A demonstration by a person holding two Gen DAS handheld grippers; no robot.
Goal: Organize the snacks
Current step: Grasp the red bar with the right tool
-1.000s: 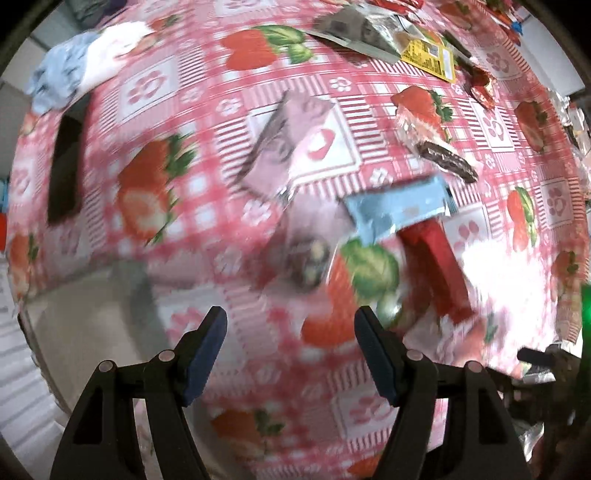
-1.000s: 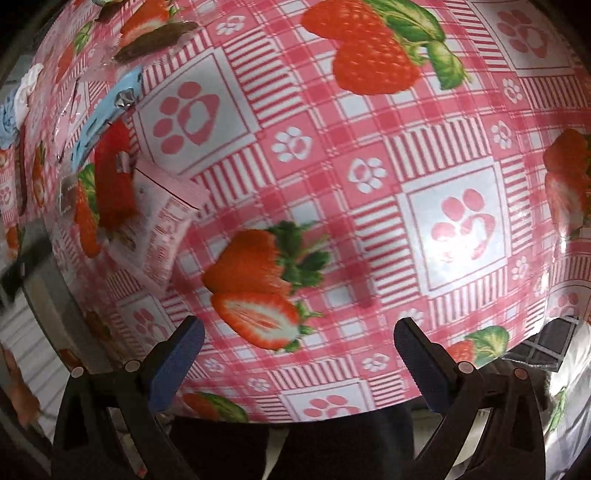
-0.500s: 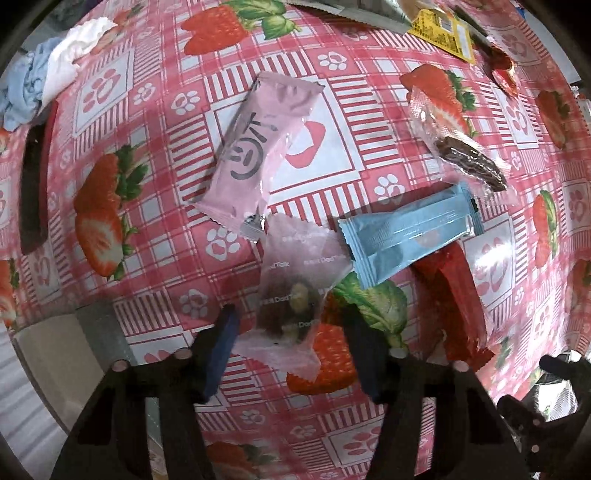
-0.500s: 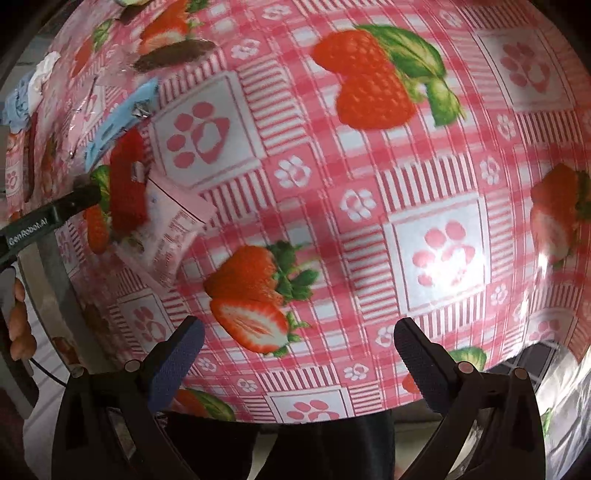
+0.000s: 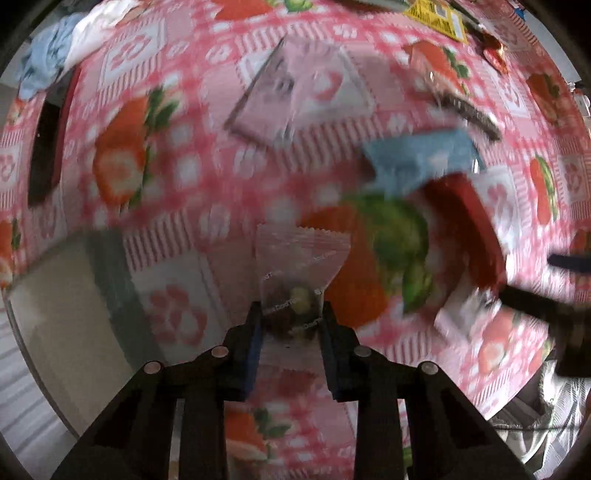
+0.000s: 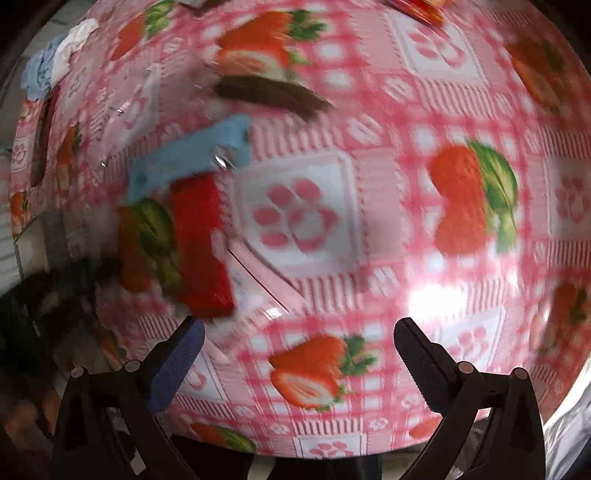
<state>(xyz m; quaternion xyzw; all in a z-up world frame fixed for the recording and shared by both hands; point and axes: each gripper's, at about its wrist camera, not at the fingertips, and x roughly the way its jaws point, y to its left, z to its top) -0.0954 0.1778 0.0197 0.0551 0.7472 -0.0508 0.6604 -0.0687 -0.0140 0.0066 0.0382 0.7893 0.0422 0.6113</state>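
Note:
My left gripper (image 5: 291,325) is shut on a clear packet of nuts (image 5: 295,269) and holds it above the strawberry tablecloth (image 5: 177,177). Beyond it lie a pink packet (image 5: 280,92), a blue bar (image 5: 417,158), a red packet (image 5: 469,225) and a dark chocolate bar in clear wrap (image 5: 469,110). My right gripper (image 6: 295,354) is open and empty over the cloth. To its upper left are the red packet (image 6: 199,243), the blue bar (image 6: 192,158), a pale pink packet (image 6: 258,273) and the dark bar (image 6: 269,94).
A yellow packet (image 5: 436,14) and other wrappers lie at the far edge. A blue-white cloth (image 5: 55,48) and a dark flat object (image 5: 44,147) are at the far left. The table edge and floor (image 5: 66,314) show at lower left. The right gripper shows at the right (image 5: 554,295).
My left gripper closed on the clear nut packet and lifted it off the cloth. My right gripper moved toward the red and pink packets, still open.

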